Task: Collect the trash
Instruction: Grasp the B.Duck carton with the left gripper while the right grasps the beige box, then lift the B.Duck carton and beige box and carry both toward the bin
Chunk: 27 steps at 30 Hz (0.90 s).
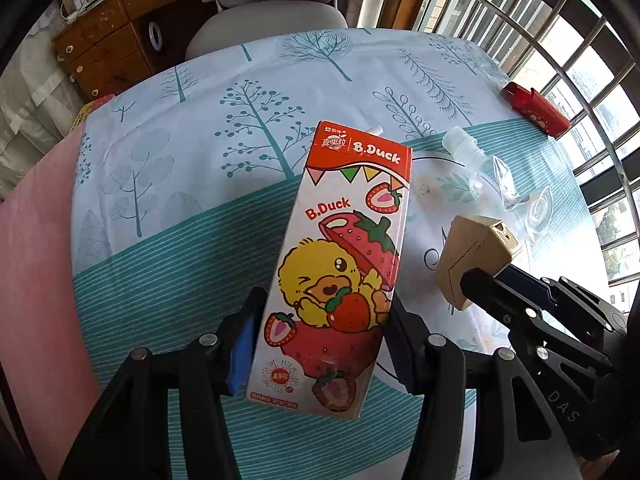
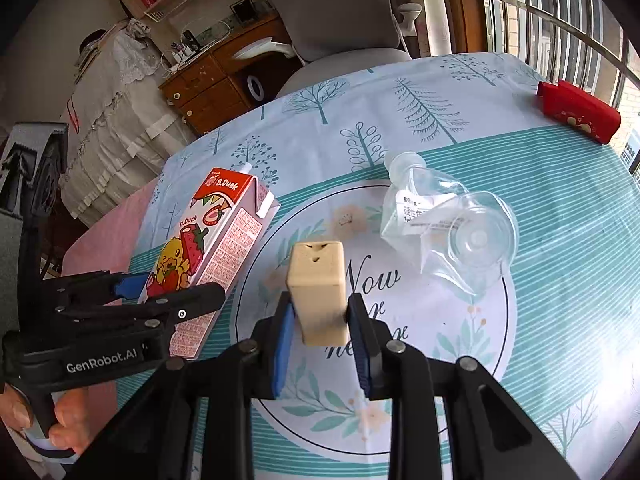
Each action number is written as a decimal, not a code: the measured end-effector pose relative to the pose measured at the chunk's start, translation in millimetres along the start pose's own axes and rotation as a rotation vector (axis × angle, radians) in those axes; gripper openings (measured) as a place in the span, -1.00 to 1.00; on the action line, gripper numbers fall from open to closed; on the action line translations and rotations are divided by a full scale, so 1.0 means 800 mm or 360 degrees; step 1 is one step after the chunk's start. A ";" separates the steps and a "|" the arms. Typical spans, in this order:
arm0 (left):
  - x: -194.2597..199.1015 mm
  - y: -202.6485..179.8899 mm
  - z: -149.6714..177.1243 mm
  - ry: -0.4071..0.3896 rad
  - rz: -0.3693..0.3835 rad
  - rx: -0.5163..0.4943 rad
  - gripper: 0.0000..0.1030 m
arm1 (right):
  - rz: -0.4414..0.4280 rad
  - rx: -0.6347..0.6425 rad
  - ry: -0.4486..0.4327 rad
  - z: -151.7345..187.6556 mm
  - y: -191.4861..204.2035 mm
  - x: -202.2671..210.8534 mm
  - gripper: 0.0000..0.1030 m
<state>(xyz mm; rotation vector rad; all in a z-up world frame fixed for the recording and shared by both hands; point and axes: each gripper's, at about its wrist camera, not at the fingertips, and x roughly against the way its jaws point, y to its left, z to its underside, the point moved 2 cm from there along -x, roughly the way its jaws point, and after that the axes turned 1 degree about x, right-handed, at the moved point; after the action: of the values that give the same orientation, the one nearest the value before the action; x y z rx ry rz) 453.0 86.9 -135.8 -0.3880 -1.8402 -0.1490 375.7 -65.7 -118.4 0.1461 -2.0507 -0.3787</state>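
Observation:
A strawberry milk carton point(image 1: 344, 248) with a yellow duck on it lies on the tree-print tablecloth point(image 1: 168, 184), its straw end pointing away. My left gripper point(image 1: 326, 300) is shut on the carton's lower part, a pad pressed on each long side. The right wrist view shows the same carton point(image 2: 224, 224) in the left gripper point(image 2: 178, 286), with a person's hand point(image 2: 60, 420) on the handle. My right gripper point(image 2: 320, 304) is shut on a small beige box point(image 2: 318, 276) and holds it above the cloth's round print. The left wrist view shows that beige box point(image 1: 472, 252) in the right gripper point(image 1: 480, 276).
A crushed clear plastic bottle point(image 2: 444, 216) lies right of centre. A red box point(image 2: 576, 112) sits at the far right table edge, by the barred window point(image 2: 540, 8). A grey chair point(image 2: 332, 12) and a wooden drawer cabinet point(image 2: 208, 84) stand behind the table. Pink cloth point(image 1: 36, 280) covers the left side.

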 end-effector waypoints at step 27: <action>-0.003 -0.014 0.023 0.0037 -0.0031 -0.0020 0.06 | 0.0020 -0.0040 0.0060 -0.003 -0.004 -0.024 -0.49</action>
<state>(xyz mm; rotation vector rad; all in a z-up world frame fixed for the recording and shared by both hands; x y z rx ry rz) 433.4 81.7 -142.3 -0.3760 -1.8210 -0.1781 387.0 -64.2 -134.0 0.1241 -2.0082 -0.3907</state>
